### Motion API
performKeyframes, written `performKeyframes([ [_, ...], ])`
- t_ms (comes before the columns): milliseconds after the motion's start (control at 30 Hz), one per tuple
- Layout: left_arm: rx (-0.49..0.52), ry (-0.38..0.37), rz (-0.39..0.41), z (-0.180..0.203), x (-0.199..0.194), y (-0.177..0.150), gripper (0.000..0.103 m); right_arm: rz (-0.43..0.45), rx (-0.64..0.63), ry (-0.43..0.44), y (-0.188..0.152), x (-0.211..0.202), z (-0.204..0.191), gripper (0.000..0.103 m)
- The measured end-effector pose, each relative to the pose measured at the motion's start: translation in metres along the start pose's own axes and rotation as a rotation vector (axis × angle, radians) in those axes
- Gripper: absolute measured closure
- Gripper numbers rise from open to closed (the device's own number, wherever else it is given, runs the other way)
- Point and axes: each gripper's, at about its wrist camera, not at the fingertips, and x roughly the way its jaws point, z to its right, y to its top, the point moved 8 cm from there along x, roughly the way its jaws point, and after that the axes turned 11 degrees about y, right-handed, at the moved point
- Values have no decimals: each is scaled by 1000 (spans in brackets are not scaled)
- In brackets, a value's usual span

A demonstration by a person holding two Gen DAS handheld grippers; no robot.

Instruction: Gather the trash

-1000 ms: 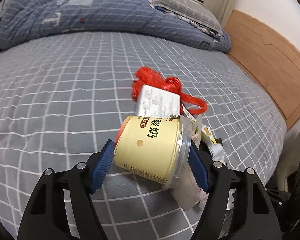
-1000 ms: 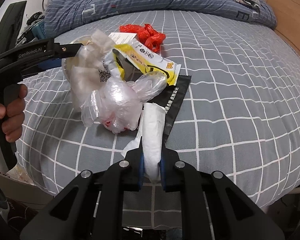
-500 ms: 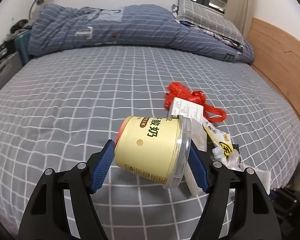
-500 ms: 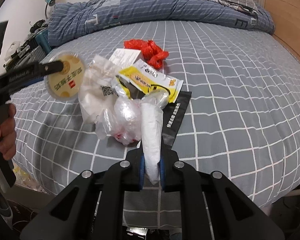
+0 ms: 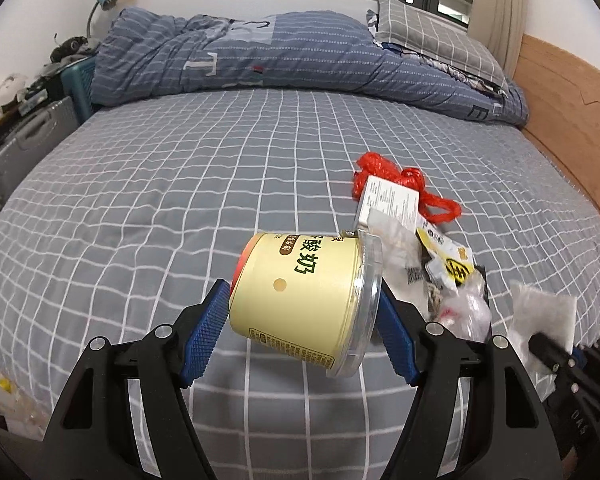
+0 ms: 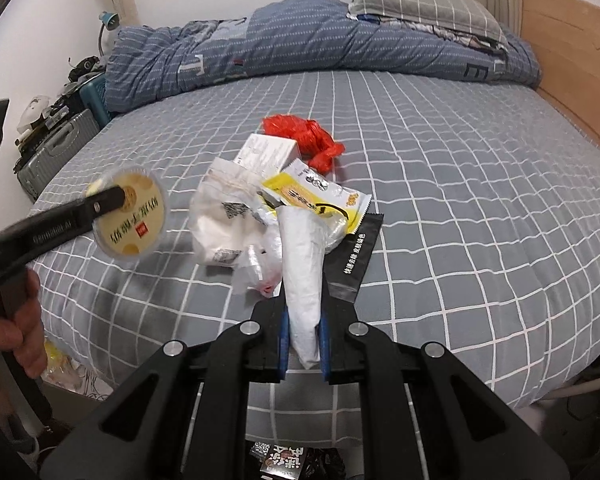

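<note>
**Trash gripped in both claws above the bed**

Trash is held in each claw. The left gripper [image 5: 300, 322] is clamped on a pale yellow yogurt tub [image 5: 300, 300], which is tipped on its side, its clear lid pressed by one blue pad and its base by the other. The tub is held clear of the mattress. The right gripper [image 6: 303, 334] is nearly shut and pinched on a white plastic bag [image 6: 304, 276], which stands upward between the pads. Just beyond it, a heap of litter lies on the grey checked bed sheet [image 6: 480, 208]: a clear plastic bag [image 6: 224, 224], a yellow snack wrapper [image 6: 320, 196], a black pouch [image 6: 354, 260], a white carton [image 6: 266, 152] and a red plastic bag [image 6: 304, 136]. A folded blue quilt [image 6: 300, 40] and a checked pillow [image 6: 420, 0] are seen at the far side of the bed. A hand [image 6: 20, 328] is seen on the left gripper's handle.
</note>
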Motion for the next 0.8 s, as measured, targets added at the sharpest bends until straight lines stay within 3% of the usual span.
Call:
performKeyframes([
  [433,-30,-2,-26,-16,-48,-54,34,28,-54,15,-13,-27,-44,92],
  [800,-46,-4,-43,-27,-75,-90,34,7,-53,22,-43,-41,-56,92],
])
